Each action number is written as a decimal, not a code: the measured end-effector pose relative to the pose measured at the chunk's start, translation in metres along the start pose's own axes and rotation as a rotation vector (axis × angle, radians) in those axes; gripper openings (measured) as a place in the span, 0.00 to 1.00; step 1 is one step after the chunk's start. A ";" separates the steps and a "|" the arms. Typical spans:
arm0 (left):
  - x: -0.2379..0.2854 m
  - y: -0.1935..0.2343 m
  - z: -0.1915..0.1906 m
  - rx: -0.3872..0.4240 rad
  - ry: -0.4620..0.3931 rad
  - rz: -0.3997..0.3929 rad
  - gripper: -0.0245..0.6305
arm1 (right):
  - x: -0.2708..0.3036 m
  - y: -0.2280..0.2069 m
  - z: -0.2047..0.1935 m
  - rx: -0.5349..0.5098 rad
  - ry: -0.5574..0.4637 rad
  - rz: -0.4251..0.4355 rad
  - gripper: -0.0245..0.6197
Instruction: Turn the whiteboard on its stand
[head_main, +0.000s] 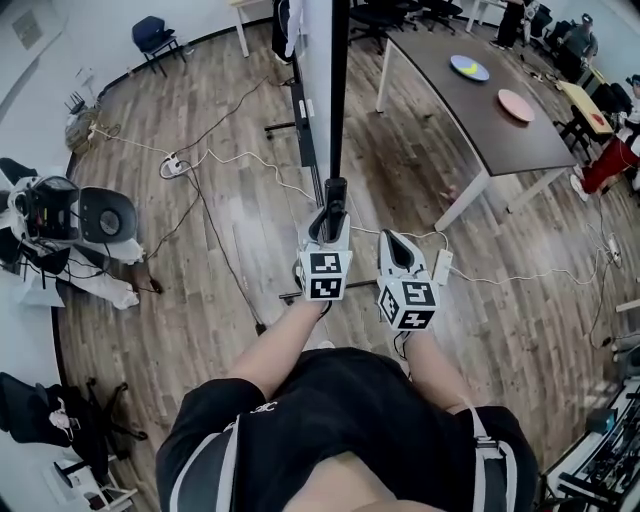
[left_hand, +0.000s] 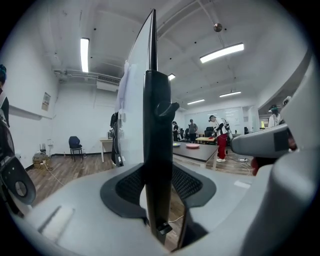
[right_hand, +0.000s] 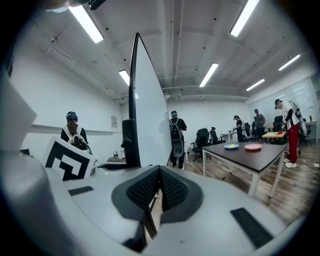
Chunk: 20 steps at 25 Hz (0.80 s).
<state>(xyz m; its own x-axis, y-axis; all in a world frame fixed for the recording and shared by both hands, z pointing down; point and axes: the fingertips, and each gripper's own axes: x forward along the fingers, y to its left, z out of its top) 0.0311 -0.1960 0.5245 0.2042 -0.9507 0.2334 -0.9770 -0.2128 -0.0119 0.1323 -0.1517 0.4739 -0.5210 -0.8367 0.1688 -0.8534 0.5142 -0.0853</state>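
The whiteboard stands edge-on in front of me, its black side post rising from the stand. My left gripper is shut on that post low down. In the left gripper view the post fills the gap between both ribbed pads, with the white board face behind it. My right gripper hovers just right of the left one, shut, with nothing between its pads. From the right gripper view the board and post lie to the left, apart from it.
A dark table with two plates stands close on the right. Cables and a power strip cross the wood floor by the stand's foot. Equipment sits at left. A person stands beyond the board.
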 end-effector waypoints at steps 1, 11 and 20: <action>-0.002 -0.004 0.001 0.000 -0.003 0.004 0.30 | -0.003 -0.002 0.001 -0.005 -0.001 0.003 0.05; -0.009 -0.023 0.004 -0.036 -0.021 0.052 0.30 | -0.037 -0.028 -0.004 -0.015 0.032 0.030 0.05; -0.030 -0.048 -0.001 -0.064 -0.022 0.020 0.30 | -0.054 -0.028 -0.005 -0.028 0.011 0.031 0.05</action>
<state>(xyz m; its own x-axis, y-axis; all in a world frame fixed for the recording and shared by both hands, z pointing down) 0.0718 -0.1574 0.5189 0.1852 -0.9595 0.2121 -0.9827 -0.1795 0.0461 0.1843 -0.1205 0.4717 -0.5468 -0.8182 0.1775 -0.8361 0.5450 -0.0635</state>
